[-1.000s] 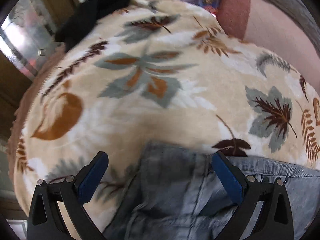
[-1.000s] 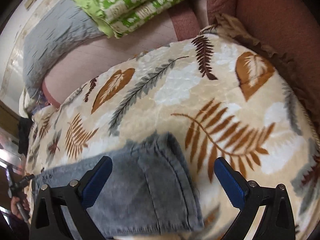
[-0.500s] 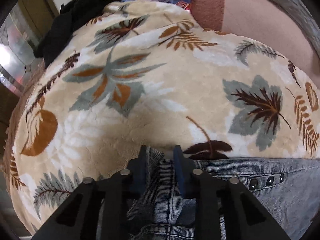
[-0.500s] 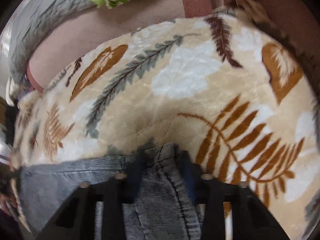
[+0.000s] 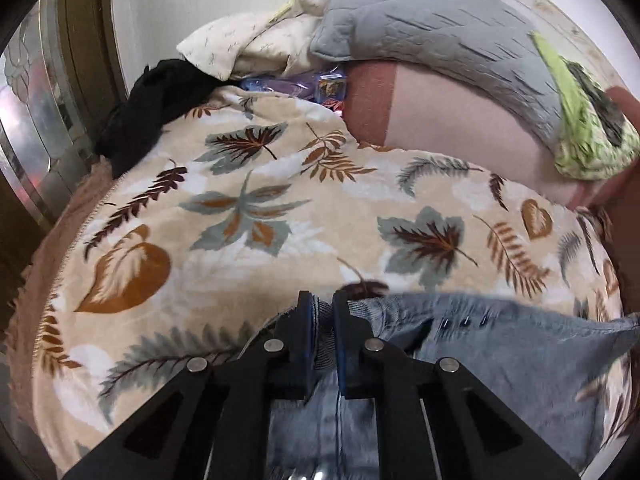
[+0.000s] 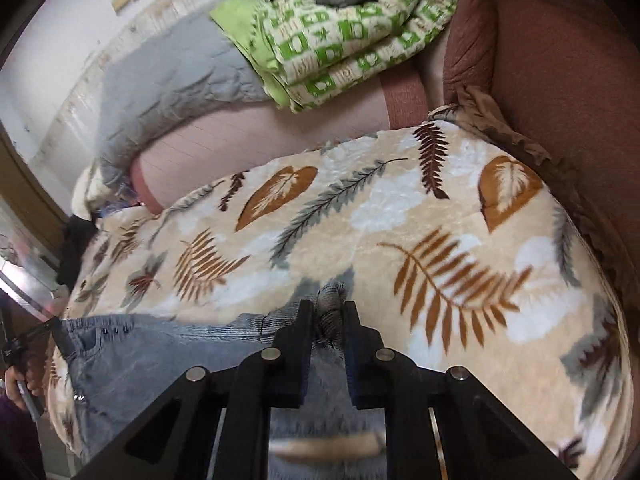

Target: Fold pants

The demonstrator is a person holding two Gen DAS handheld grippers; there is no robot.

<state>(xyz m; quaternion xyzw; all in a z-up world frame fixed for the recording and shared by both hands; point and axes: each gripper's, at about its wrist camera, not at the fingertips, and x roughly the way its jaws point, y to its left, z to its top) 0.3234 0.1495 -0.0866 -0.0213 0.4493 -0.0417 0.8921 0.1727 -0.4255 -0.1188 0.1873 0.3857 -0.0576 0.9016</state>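
A: Pants spread on the leaf blanket, along its near edge. Waistband edge pinched in the left claw, pads clenched on denim.

B: Same at the other end: right claw clamped on a bunched fold of the pants, a tuft of cloth poking up past the tips. Middle span sagging between the two grips, blurred.

A: Risks from here?

B: Thin bite on the left, only the hem edge between the pads, so likely to slip out under the weight of the hanging denim. Uneven lift next: one end ahead of the other, and a skewed fold with legs off line.

A: And beyond the pants?

B: Plush blanket under them, liable to drag or ruck up if the cloth trails across it. Farther back from the pants, a grey pillow and green quilt against the wall, well apart, no trouble there. Dark cloth at the blanket's far left corner, also clear.
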